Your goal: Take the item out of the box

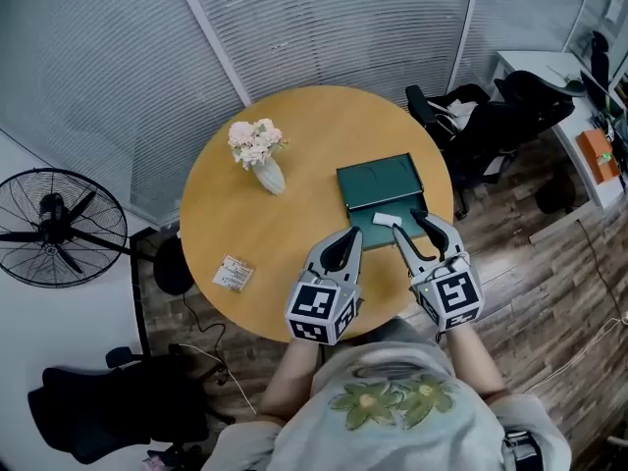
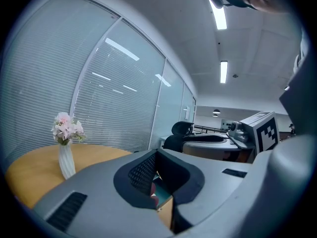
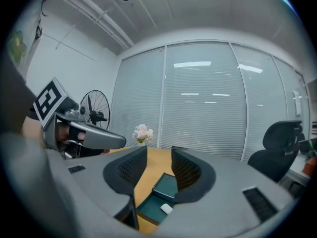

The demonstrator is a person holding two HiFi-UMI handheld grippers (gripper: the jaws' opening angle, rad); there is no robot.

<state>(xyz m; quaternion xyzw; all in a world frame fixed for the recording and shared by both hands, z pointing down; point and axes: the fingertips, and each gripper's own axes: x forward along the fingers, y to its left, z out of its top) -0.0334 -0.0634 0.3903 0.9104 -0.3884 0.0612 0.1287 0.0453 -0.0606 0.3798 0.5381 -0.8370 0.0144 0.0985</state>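
Observation:
An open dark green box [image 1: 381, 180] lies on the round wooden table [image 1: 245, 224], its lid folded back flat. A small white item [image 1: 387, 221] rests in the box's near half [image 3: 148, 213]. My right gripper [image 1: 409, 222] hovers over that half, open, with nothing between its fingers; the white item [image 3: 166, 208] shows below and beyond its tips [image 3: 158, 165]. My left gripper [image 1: 348, 235] sits at the box's near left corner, its jaws brought together and empty; a sliver of the box shows through its tips [image 2: 157, 182].
A white vase of pink flowers [image 1: 260, 155] stands left of the box. A small printed packet [image 1: 234, 275] lies near the table's left front edge. A floor fan [image 1: 59, 226] stands at the left, black office chairs [image 1: 491, 116] and a desk at the right.

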